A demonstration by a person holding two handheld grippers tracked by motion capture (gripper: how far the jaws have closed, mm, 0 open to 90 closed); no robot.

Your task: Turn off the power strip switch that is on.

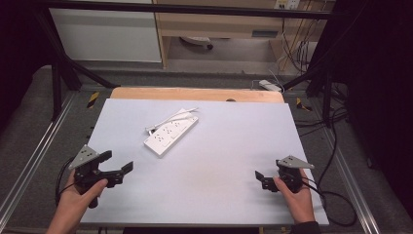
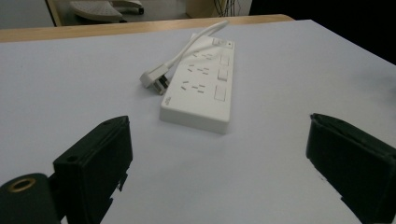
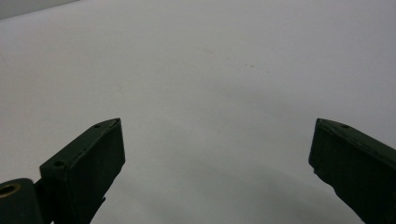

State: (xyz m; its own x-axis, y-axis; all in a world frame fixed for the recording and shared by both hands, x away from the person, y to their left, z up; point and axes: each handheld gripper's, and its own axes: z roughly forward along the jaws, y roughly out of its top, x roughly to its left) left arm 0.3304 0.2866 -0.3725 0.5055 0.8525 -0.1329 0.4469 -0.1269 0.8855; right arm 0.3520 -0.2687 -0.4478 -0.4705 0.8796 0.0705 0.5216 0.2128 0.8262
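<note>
A white power strip (image 1: 170,134) lies slantwise on the white table top (image 1: 224,156), a little left of centre. Its short white cord and plug (image 1: 171,118) are folded along its far side. My left gripper (image 1: 118,161) is held low near the front left corner, open and empty, pointing toward the strip. In the left gripper view the power strip (image 2: 201,88) and its plug (image 2: 154,79) lie ahead of the wide-apart jaws of that gripper (image 2: 219,149). My right gripper (image 1: 268,170) stands open near the front right corner; in its own view the right gripper (image 3: 217,149) has bare table between its jaws.
A wooden strip (image 1: 195,94) runs along the table's far edge. Black frame bars (image 1: 63,68) stand at the back corners. Cables (image 1: 331,146) trail along the right side, and a white plug block (image 1: 270,85) lies on the floor behind the table.
</note>
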